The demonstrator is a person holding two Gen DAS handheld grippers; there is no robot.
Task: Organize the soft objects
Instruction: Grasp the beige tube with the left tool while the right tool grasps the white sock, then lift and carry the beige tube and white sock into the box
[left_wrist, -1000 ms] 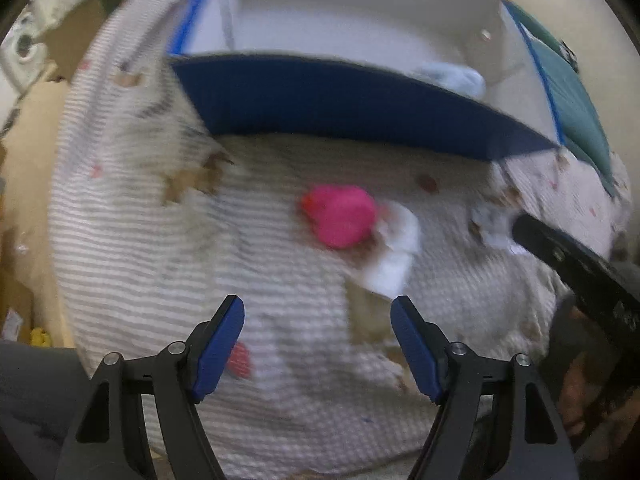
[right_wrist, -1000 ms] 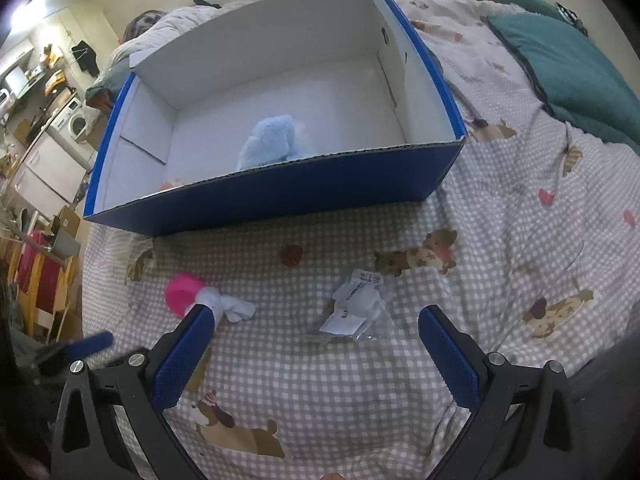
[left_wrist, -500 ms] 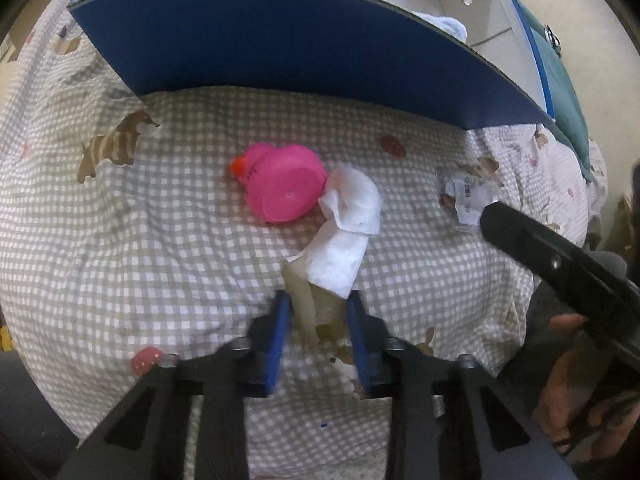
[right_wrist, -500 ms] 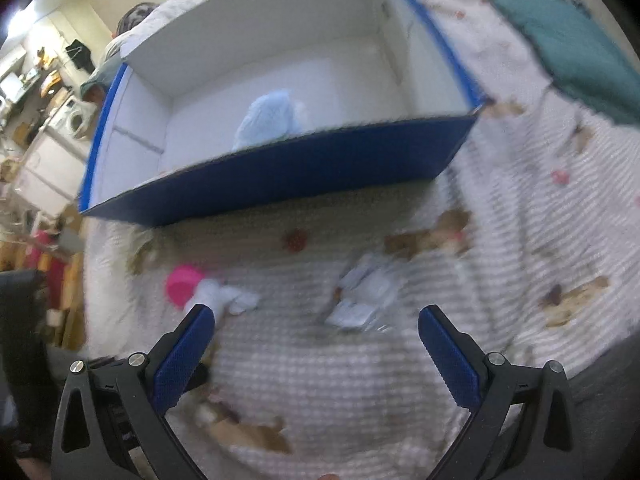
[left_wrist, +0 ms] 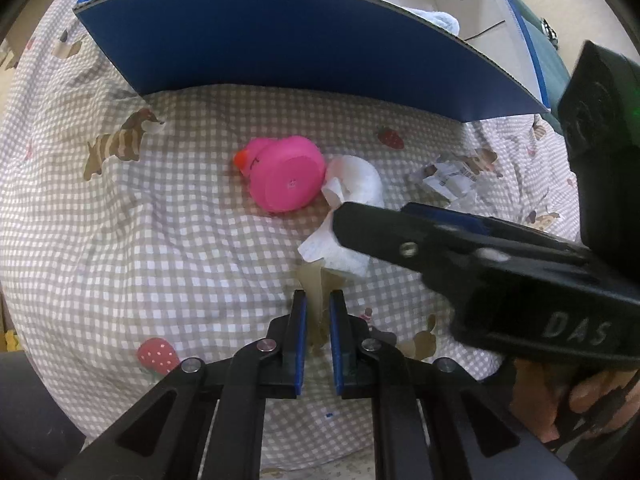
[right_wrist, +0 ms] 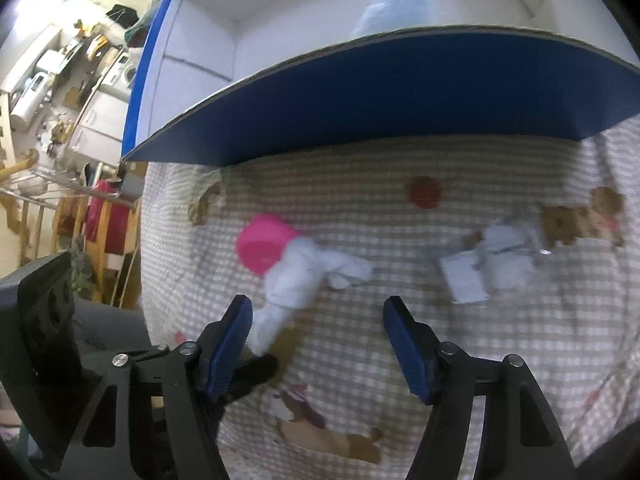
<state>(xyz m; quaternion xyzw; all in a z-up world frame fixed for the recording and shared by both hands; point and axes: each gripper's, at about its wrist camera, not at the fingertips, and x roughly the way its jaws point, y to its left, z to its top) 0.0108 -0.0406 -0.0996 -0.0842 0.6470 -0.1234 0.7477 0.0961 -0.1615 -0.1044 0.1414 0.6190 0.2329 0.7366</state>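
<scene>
Bedspread [left_wrist: 120, 240] in grey-and-white check, printed with brown dogs and red strawberries, carries everything here. A pink rubber duck [left_wrist: 286, 178] lies tipped on its side, its round flat base facing the left wrist camera and its orange beak toward the blue-walled box [left_wrist: 300, 36]. Touching the duck's base is a crumpled white cloth [left_wrist: 352, 200] that trails toward the near edge of the bed. The left gripper [left_wrist: 318, 314] has its jaws drawn nearly together, pinching a raised fold of the bedspread just below the cloth's near end. The right gripper [right_wrist: 318, 344] reaches in from the right, its jaws apart and just now narrowing, with the cloth's tail by its left finger; nothing is pressed. Farther right lies a clear packet with a paper label [left_wrist: 452, 178]. A pale blue soft thing [right_wrist: 394, 4] sits inside the box
</scene>
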